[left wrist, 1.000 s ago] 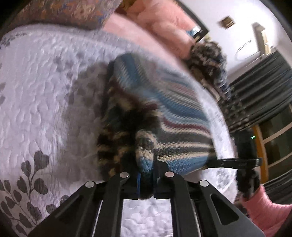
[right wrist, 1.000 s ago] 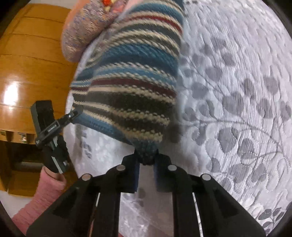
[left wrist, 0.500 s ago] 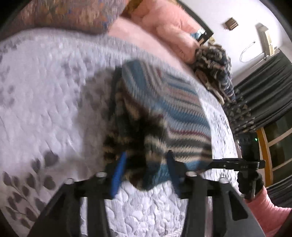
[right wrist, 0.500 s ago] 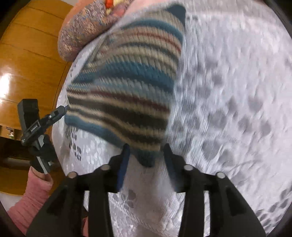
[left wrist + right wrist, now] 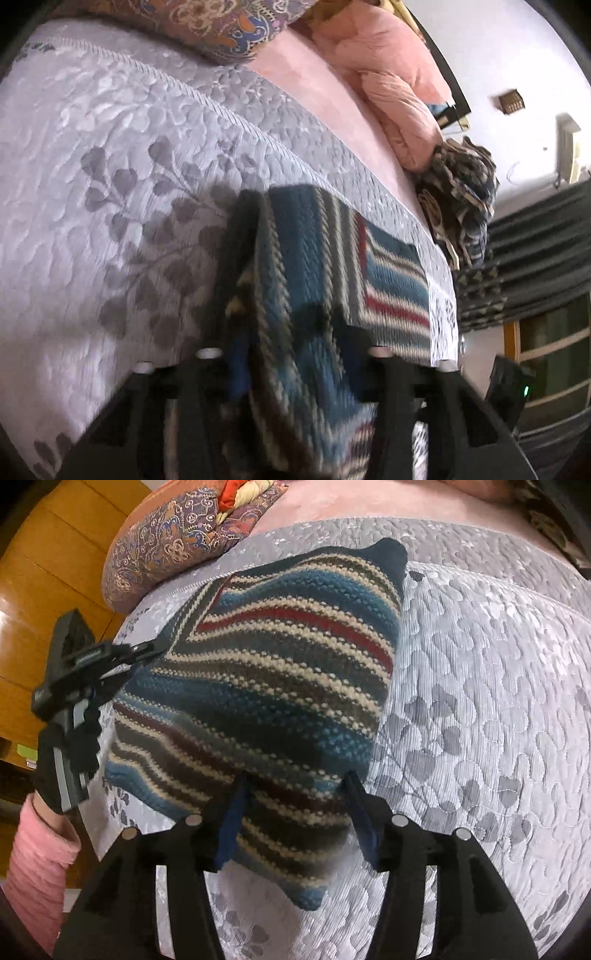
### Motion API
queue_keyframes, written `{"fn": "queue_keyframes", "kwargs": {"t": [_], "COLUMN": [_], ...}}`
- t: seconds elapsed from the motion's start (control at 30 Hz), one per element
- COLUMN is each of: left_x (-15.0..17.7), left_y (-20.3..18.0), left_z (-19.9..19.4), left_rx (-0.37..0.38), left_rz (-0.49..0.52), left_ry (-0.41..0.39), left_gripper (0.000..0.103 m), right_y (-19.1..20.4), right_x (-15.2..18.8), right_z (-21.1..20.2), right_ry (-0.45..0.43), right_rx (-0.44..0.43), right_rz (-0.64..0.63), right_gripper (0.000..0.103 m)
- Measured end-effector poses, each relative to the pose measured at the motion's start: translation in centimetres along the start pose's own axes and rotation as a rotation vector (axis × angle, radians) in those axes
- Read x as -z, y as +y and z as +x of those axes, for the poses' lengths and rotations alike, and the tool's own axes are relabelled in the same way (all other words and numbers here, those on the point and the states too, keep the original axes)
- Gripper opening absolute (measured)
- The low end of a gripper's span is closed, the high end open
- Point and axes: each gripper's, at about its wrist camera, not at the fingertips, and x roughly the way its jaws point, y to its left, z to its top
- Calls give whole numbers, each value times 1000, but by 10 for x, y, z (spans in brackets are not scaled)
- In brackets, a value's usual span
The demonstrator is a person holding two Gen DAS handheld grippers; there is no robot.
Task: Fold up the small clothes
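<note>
Garment: I see the striped knit sweater (image 5: 266, 686) lying folded on the grey leaf-patterned bedspread (image 5: 480, 701), near its edge.
Right gripper (image 5: 295, 812): my jaws stand wide apart over the sweater's near corner — nothing clamped between them.
Left gripper (image 5: 299, 354): jaws spread apart too, the knit lying loose between them; the view is blurred here.
Surroundings: a paisley cushion (image 5: 166, 550) sits beyond the sweater — a pink sleeve (image 5: 40, 856) shows at the left gripper.

Both tongs (image 5: 293, 816) are black with blue-lined fingers (image 5: 231, 823) and silver screws — a fuzzy pink sleeve (image 5: 37, 853) covers the left wrist.
</note>
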Motion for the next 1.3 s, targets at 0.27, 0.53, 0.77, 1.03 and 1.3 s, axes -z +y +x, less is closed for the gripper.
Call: {"fn": "queue_keyframes", "kwargs": {"t": [0.27, 0.53, 0.77, 1.03, 1.3], "left_x": [11, 10, 13, 38, 93], "left_y": [-47, -10, -6, -44, -76], "left_z": [-30, 5, 9, -43, -50], "left_rx": [-38, -116, -132, -231, -216], "left_rz": [269, 217, 222, 310, 422], "left_ry": [-190, -97, -77, -171, -128], "left_gripper": [11, 11, 13, 17, 18], "right_y": [-6, 3, 4, 5, 17], "right_x": [5, 8, 10, 13, 19], "right_z": [1, 6, 15, 14, 13], "right_ry": [-19, -33, -39, -37, -50], "right_rx": [-18, 53, 87, 85, 130], "right_rz": [12, 2, -2, 3, -31], "right_gripper": [55, 55, 56, 56, 56]}}
